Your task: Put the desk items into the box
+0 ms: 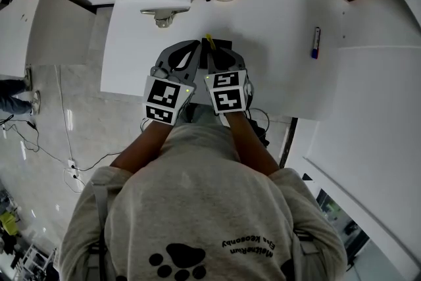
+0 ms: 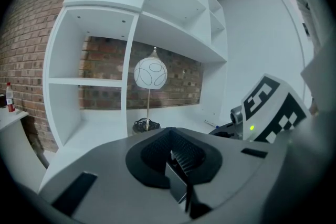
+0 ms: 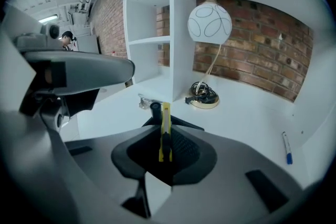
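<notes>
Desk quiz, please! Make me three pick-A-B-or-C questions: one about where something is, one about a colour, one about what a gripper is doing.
1. Where does the lamp stand?
A) on the floor
B) at the back of the desk, by the brick wall
C) on the top shelf

2. Which colour is on the pen?
A) red
B) green
C) blue

3. What is the right gripper doing?
A) closed on a yellow cutter
B) wide open, empty
C) squeezing a ball

Answers:
1 B, its base sits on the desk near the brick wall.
2 C, its end is blue.
3 A, the yellow cutter stands pinched between the jaws.
</notes>
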Action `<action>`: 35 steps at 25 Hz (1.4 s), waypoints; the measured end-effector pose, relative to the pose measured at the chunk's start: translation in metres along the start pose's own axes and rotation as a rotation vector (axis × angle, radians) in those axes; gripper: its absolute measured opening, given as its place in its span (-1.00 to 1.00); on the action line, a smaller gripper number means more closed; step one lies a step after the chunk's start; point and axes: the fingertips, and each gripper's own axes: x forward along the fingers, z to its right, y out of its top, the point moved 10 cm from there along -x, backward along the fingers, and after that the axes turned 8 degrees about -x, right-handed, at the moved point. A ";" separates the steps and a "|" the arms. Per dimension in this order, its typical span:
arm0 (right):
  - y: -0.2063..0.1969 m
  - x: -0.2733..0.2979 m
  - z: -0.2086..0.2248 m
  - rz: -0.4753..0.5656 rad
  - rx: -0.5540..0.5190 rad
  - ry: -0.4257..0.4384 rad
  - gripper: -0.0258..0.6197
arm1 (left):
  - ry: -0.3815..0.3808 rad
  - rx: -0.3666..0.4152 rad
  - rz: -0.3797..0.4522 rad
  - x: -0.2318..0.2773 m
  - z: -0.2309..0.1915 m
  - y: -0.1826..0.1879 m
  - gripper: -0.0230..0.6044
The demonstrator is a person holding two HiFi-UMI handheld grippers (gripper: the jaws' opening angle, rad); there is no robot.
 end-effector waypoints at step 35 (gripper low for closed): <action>0.007 -0.045 0.006 0.140 0.040 -0.091 -0.64 | -0.026 -0.028 -0.037 -0.001 0.008 -0.001 -0.91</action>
